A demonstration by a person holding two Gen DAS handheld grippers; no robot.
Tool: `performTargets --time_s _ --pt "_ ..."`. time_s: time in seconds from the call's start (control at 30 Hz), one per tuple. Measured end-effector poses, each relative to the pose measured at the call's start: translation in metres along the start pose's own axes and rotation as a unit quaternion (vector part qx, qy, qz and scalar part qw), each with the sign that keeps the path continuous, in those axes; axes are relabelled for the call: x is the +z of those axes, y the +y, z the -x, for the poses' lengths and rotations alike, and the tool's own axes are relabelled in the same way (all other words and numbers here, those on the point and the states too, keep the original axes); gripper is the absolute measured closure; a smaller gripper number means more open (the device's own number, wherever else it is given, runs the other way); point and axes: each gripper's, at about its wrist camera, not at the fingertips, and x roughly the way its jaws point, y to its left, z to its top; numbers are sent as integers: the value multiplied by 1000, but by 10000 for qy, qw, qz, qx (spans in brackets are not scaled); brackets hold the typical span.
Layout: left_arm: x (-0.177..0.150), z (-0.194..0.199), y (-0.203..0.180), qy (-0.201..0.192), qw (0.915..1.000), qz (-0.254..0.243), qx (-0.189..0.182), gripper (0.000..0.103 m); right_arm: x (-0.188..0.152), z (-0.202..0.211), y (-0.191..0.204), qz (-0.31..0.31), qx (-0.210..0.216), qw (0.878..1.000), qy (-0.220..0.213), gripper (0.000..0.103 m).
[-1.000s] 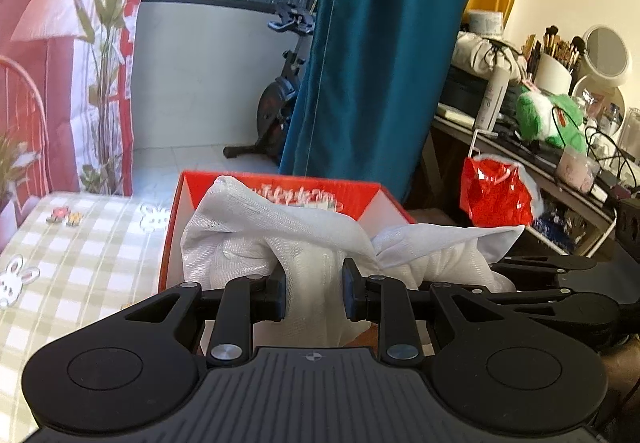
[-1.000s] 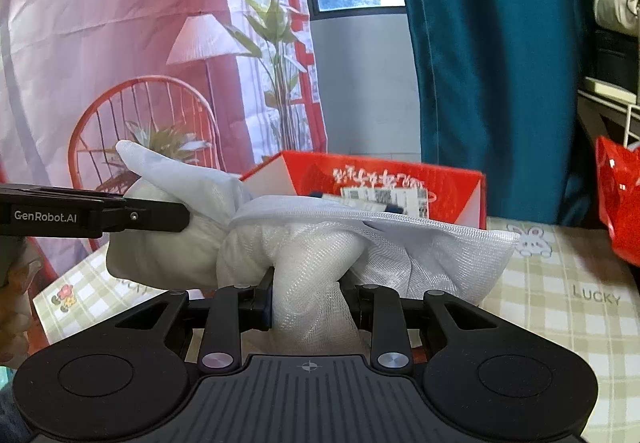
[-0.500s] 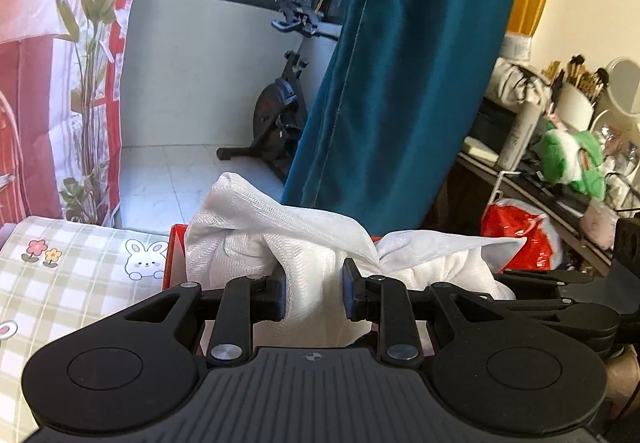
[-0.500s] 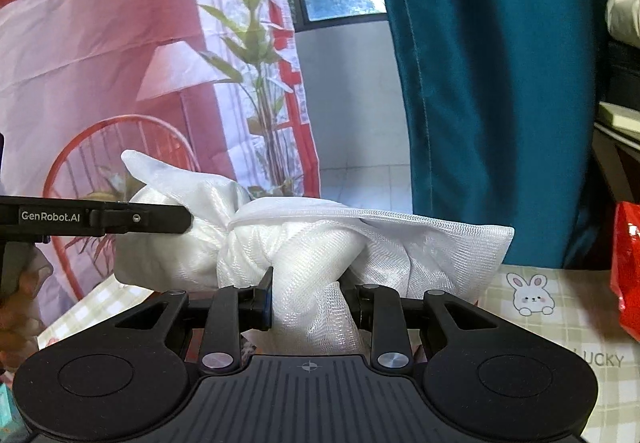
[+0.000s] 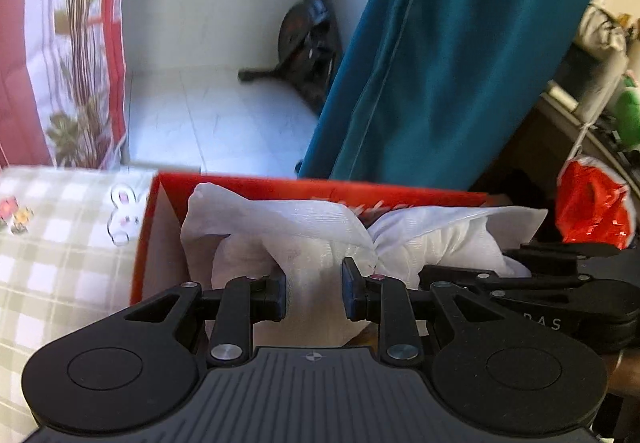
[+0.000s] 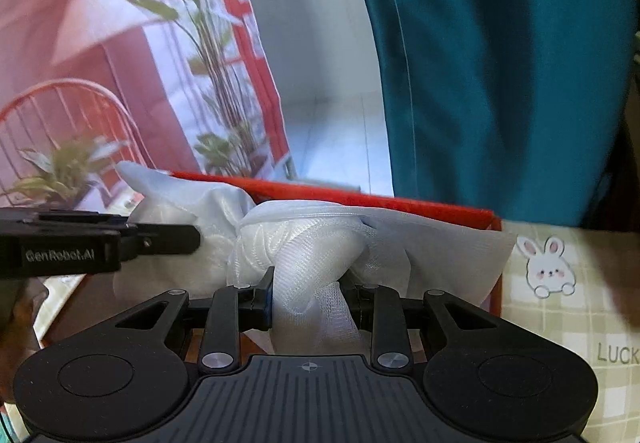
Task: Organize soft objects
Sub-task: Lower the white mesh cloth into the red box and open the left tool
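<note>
Lowering, both grippers now hold the white cloth [image 5: 320,231] inside the red box [image 5: 168,211].

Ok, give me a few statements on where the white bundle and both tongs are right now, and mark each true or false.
1. The left tongs grip the white mesh bundle. True.
2. The right tongs are open and hold nothing. False: they are shut on the same bundle.
3. The bundle is over the red box. True.
4. The box stands on bare wood. False: it stands on a green checked cloth with a rabbit print.
5. A yellow curtain hangs behind the box. False: the curtain is teal.
</note>
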Motion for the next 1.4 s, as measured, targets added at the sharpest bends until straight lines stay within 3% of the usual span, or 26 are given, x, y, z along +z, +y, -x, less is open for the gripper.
performTargets --time_s 0.27,0.5,0.63,0.7,0.8,0.9,1.17,1.4 --pt "10 -29 -2 705 9969 -347 92 75 6 -48 -12 -143 -140 9951 968 77" --pt "9 -34 0 838 9957 -379 108 74 -4 -71 -13 -186 -178 9890 1456 77" --pt "9 -27 -5 718 9961 -488 143 64 -5 -70 -14 -251 -221 9891 1435 72" --pt "9 -22 -8 639 9965 -524 107 46 -5 -65 -13 -204 -285 9900 1364 63" --pt "8 -13 -16 549 9966 -598 106 38 -2 -54 -8 -149 -403 9914 1237 53" --pt "7 1 -22 413 9970 -632 164 35 2 -39 -5 -53 -480 9925 1121 43" --pt "-6 55 -37 -42 9960 -795 394 33 2 15 6 213 -602 9953 732 40" --pt "-44 106 -47 -345 9943 -893 464 33 -22 67 22 387 -468 9975 353 40"
